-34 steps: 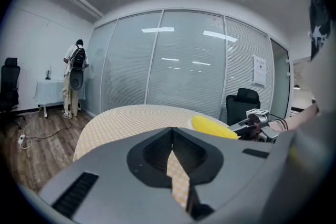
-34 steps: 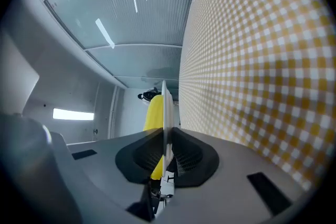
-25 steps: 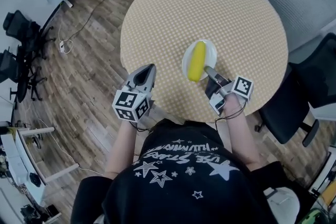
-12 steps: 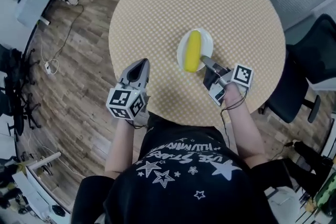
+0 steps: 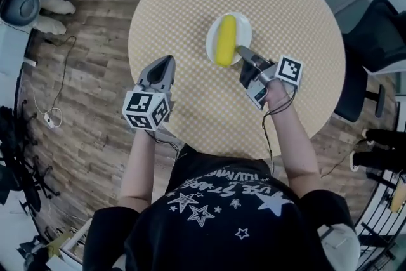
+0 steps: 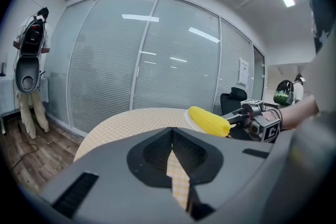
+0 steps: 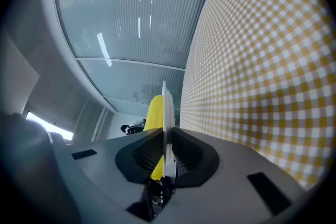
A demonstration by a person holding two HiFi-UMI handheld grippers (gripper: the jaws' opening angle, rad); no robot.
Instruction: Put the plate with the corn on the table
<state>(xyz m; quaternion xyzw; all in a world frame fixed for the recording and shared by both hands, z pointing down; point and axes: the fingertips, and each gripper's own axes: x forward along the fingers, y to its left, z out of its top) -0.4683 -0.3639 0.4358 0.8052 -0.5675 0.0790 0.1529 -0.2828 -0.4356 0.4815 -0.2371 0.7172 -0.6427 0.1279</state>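
Jaws of your right gripper (image 5: 242,54) pinch the near rim of the small round white plate (image 5: 245,27). The left gripper (image 5: 166,63) jaws are nearly together and empty, off by the counter's edge. The plate carries one yellow corn cob (image 5: 224,40), lying lengthwise, over the round yellow-checked counter (image 5: 292,3). Placing step, by my reading; touchdown unclear. Next: keep it level, settle, then release.

We count one plate (image 5: 245,30), one corn cob (image 5: 225,40) and one round checked surface (image 5: 190,3). We count two tools, the left tool (image 5: 166,62) and the right tool (image 5: 241,51), and one black chair (image 5: 380,28).
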